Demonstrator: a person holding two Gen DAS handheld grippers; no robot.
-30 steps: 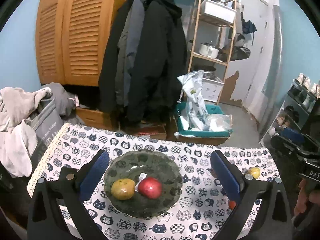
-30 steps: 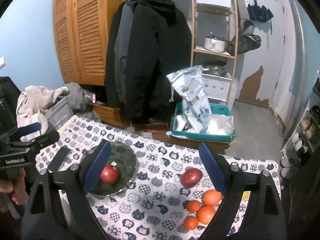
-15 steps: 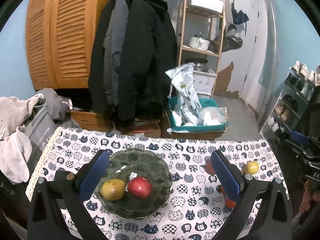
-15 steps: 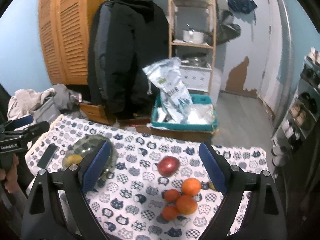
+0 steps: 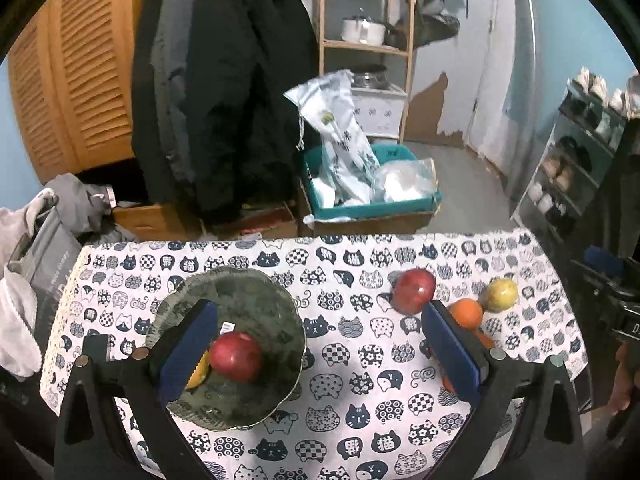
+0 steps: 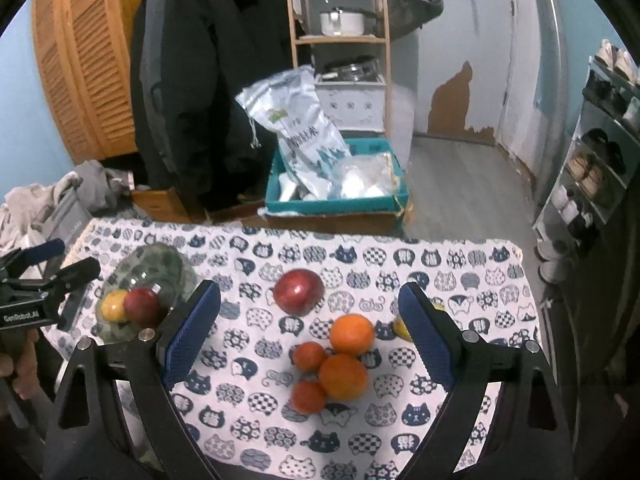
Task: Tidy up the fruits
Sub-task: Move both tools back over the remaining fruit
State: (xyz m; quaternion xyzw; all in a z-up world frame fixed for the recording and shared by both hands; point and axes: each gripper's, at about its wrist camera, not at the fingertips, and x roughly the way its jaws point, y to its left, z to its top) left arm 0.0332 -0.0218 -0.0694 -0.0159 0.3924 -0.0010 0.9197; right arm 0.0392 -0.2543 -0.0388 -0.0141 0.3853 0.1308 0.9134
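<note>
Fingers (image 5: 188, 350) of the left gripper (image 5: 320, 348): blue-padded, spread wide, nothing between the pads. Poised over the tabletop (image 5: 348, 408) with its white cloth of dark cat faces. Left pad overlapping the dark green, wavy-rimmed glass plate (image 5: 256, 292). On that plate, a red apple with a small sticker (image 5: 235, 355), touching a yellow fruit (image 5: 198, 374) mostly hidden behind the pad. Off to the right, well apart from the plate, a second red apple (image 5: 414, 290) loose on the cloth. Just beside it, an orange (image 5: 466, 312), touching a yellow-green round fruit (image 5: 500, 295) further right. More orange fruit half hidden behind the right pad. At the far right edge, part of a hand on a dark handle (image 5: 626, 380).

Fingers (image 6: 192, 336) of the right gripper (image 6: 310, 338): likewise held wide apart, gripping nothing. Framed between them on the cloth, the loose red apple (image 6: 299, 291) and, nearer the camera, a tight cluster of two larger oranges (image 6: 352, 334) and two smaller reddish-orange ones (image 6: 309, 356), touching one another. Yellow fruit (image 6: 400, 326) peeking out behind the right pad. Green plate (image 6: 160, 264) at the left, carrying the stickered apple (image 6: 141, 306) and the yellow fruit (image 6: 113, 306) side by side. Left gripper (image 6: 60, 272) visible at the far left, above the plate's edge.
</note>
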